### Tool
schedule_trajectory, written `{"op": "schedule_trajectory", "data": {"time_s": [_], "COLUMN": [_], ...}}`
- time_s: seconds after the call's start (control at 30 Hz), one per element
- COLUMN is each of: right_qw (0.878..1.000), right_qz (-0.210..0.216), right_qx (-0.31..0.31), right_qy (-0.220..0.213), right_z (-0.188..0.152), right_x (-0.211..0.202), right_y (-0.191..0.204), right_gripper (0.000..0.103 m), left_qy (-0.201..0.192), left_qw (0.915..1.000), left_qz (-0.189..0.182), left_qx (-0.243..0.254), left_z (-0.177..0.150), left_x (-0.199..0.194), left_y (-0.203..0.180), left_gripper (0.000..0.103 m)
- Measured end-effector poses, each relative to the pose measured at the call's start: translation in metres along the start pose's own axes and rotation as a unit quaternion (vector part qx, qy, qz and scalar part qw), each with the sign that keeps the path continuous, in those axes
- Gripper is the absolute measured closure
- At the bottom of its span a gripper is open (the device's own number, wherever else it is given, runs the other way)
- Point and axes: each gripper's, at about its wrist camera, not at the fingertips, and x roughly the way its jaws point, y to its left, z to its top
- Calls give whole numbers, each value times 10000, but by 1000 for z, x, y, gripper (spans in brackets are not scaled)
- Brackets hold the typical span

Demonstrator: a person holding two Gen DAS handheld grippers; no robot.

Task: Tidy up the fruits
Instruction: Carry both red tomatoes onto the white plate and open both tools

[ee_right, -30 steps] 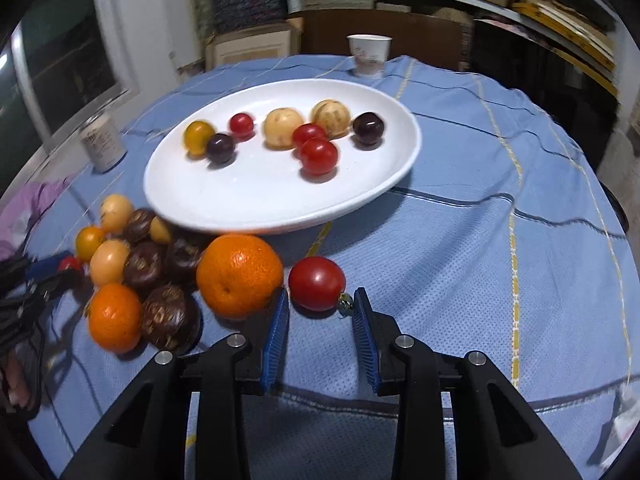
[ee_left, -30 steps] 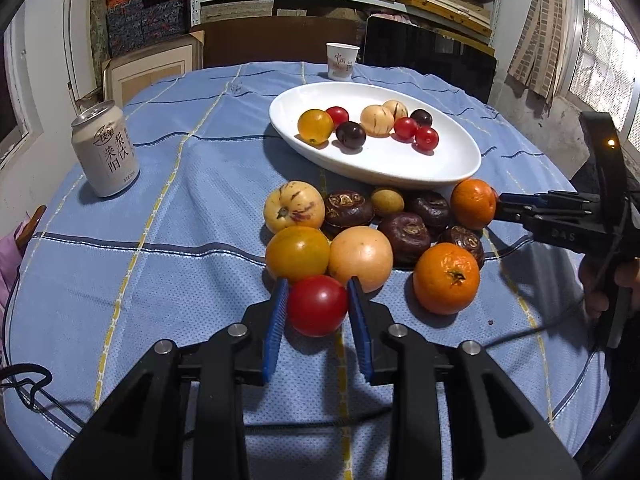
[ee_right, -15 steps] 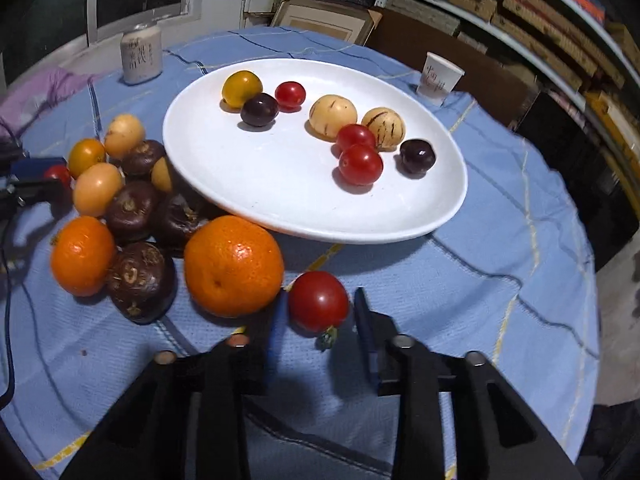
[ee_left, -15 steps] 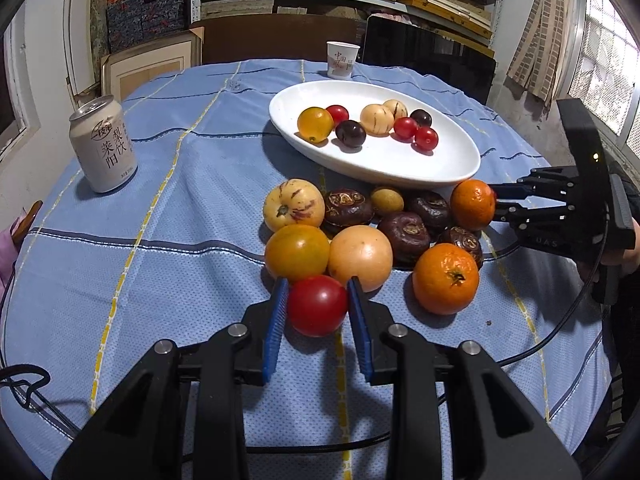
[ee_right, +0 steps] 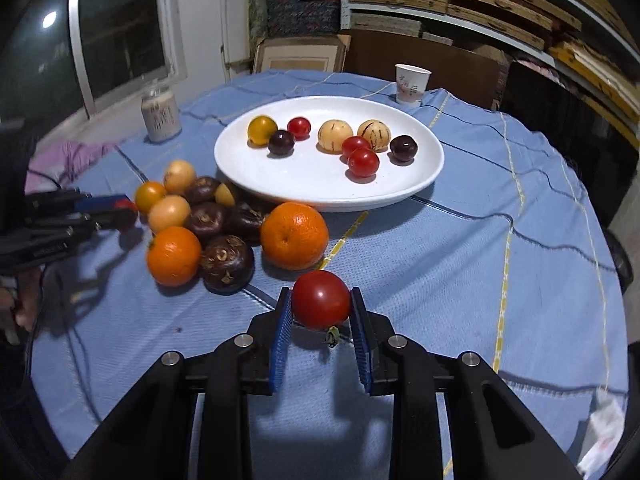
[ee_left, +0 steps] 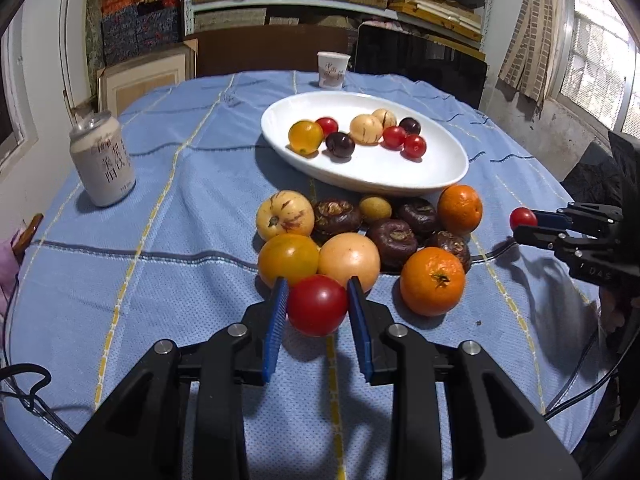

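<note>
My left gripper (ee_left: 317, 312) is shut on a red tomato (ee_left: 317, 305) and holds it above the blue cloth, just in front of the fruit pile (ee_left: 360, 236). My right gripper (ee_right: 321, 310) is shut on another red tomato (ee_right: 321, 299), lifted off the cloth right of the pile; it shows in the left wrist view (ee_left: 522, 218) too. The white oval plate (ee_right: 320, 184) behind the pile holds several small fruits: red, dark purple, yellow and pale striped.
The pile holds two oranges (ee_right: 294, 235), dark brown fruits, and yellow and pale fruits. A drink can (ee_left: 103, 164) stands at the left. A paper cup (ee_left: 333, 70) stands behind the plate. Shelves and boxes line the far wall.
My right gripper closed on its tomato and lifted it off the cloth, drawing back from the orange. My left gripper rose slightly with its tomato.
</note>
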Motion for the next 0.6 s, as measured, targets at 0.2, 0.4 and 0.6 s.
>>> {"op": "schedule_trajectory", "data": {"time_s": [0.2, 0.4, 0.6], "right_qw": [9990, 9982, 9959], "right_qz": [168, 267, 350], "right_qx": [379, 467, 596], "right_qy": [-165, -279, -581], "right_z": [1, 3, 31], "right_x": [-16, -22, -34], "right_y": [-8, -5, -13], "right_gripper": [74, 74, 74], "left_qy": [-126, -182, -351], "left_qw": [9999, 9996, 9988], "left_qz": [-110, -198, -311], "left_qx": [8, -24, 106], "left_z": [-1, 7, 46], "left_x": [-12, -22, -25], "left_y": [-3, -4, -10], "left_gripper": [73, 73, 73]}}
